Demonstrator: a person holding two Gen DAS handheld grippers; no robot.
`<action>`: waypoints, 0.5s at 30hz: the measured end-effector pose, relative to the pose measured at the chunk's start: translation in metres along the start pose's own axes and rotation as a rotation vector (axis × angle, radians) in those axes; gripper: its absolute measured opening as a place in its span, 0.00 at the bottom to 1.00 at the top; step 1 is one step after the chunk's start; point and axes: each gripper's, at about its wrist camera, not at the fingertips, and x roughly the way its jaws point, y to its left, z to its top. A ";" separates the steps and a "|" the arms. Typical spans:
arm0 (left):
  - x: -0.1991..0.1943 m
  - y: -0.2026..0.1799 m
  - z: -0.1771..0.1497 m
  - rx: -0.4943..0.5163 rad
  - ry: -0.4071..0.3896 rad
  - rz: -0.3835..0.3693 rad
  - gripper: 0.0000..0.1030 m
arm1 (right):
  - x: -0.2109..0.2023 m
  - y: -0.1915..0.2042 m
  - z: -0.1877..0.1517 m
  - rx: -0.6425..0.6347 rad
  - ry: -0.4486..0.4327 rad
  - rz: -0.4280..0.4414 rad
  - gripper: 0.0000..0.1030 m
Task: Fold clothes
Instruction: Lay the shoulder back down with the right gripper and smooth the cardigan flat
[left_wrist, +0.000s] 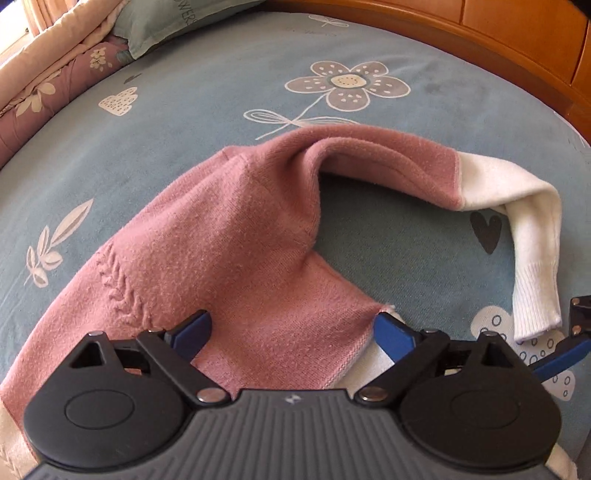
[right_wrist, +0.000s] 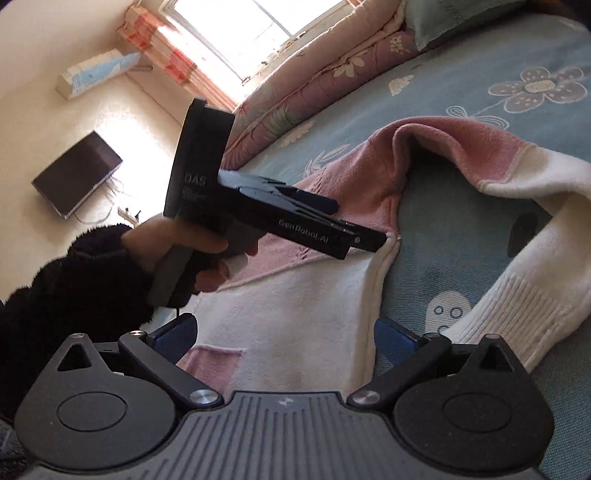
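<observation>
A pink sweater (left_wrist: 229, 229) with a white hem (right_wrist: 295, 314) lies flat on the blue flowered bedsheet (left_wrist: 184, 110). Its sleeve (left_wrist: 388, 162) arches out to the right, turns white and ends in a ribbed cuff (left_wrist: 535, 314). My left gripper (left_wrist: 291, 332) is open low over the sweater's side edge, where pink meets white, with the cloth lying under the gap. In the right wrist view a hand in a dark fuzzy sleeve holds the left gripper (right_wrist: 354, 229). My right gripper (right_wrist: 284, 332) is open above the white hem, beside the cuff (right_wrist: 517, 317); part of it (left_wrist: 576, 332) shows in the left wrist view.
A folded pink floral quilt (left_wrist: 44, 92) and a teal pillow (left_wrist: 166, 22) lie along the bed's far left. A wooden headboard (left_wrist: 517, 37) curves along the right. A window (right_wrist: 258, 22) and a wall screen (right_wrist: 77, 173) are behind the left hand.
</observation>
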 end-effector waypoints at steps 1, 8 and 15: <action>-0.008 0.005 -0.003 -0.020 -0.010 0.002 0.91 | 0.007 0.011 0.000 -0.057 0.022 -0.025 1.00; -0.063 0.034 -0.059 -0.127 -0.024 0.052 0.91 | 0.053 0.037 -0.007 -0.287 0.123 -0.187 1.00; -0.108 0.037 -0.127 -0.144 -0.006 0.132 0.91 | 0.027 0.050 -0.032 -0.417 0.200 -0.361 1.00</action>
